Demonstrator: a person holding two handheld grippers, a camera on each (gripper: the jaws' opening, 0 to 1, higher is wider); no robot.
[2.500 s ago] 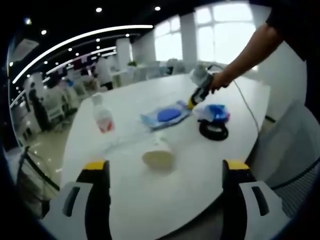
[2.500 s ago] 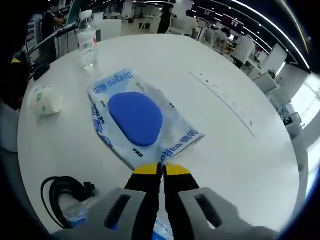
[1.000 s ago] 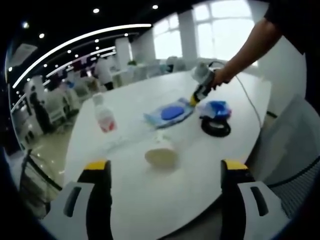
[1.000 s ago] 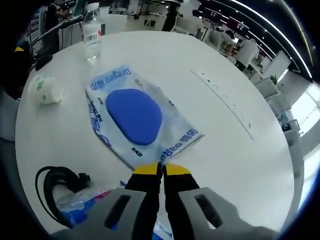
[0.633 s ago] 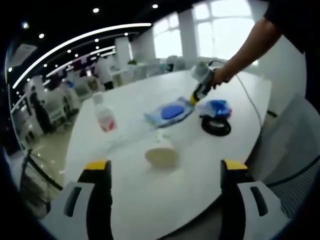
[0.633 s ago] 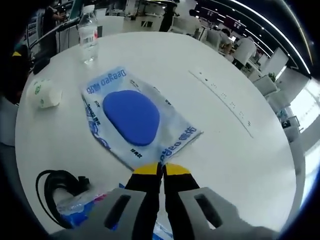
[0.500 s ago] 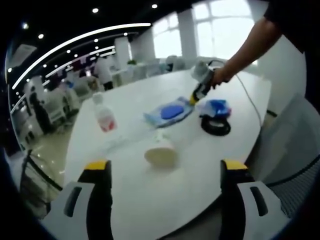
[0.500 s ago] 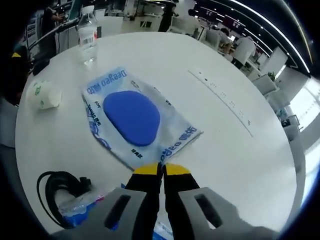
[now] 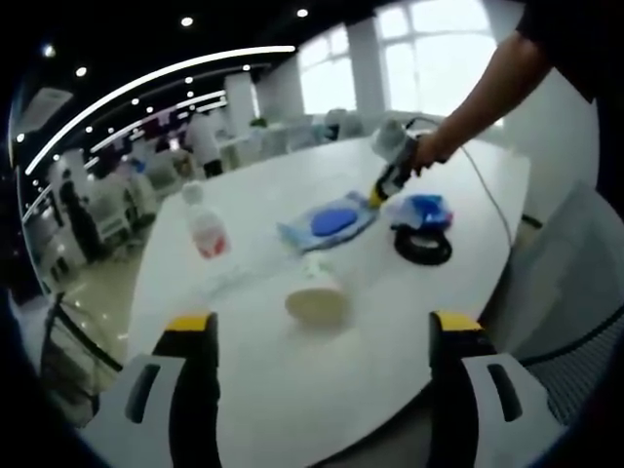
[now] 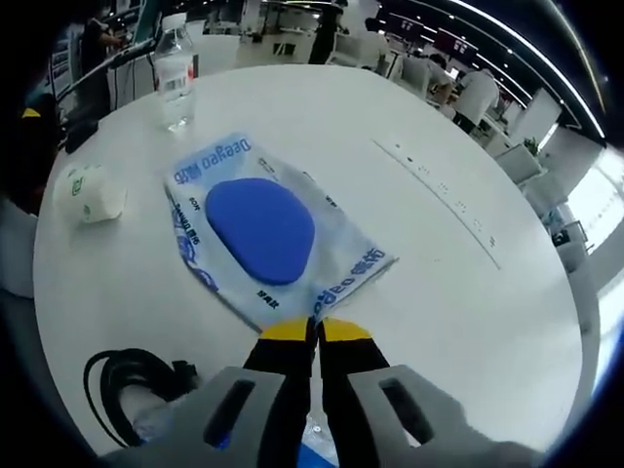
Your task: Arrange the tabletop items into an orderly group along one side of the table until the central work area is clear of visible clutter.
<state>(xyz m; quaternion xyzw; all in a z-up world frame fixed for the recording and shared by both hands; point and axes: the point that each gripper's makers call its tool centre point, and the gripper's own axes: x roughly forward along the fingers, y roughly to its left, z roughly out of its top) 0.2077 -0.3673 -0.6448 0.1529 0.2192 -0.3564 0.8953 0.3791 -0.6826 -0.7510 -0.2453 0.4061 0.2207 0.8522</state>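
While the left gripper (image 9: 322, 341) hangs wide open and empty over the near edge of the round white table (image 9: 292, 390), a white paper cup (image 9: 317, 297) lies on its side just beyond it. Past the cup, the right gripper (image 10: 313, 330) has its yellow-tipped jaws pinched together on the near edge of a flat clear plastic packet holding a blue oval pad (image 10: 261, 230). Beside that packet sits a coiled black cable (image 10: 132, 382); beyond it stands a clear plastic water bottle (image 10: 175, 78). The packet appears to be mid-relocation; the next move likely calls for dragging it toward the cable's side.
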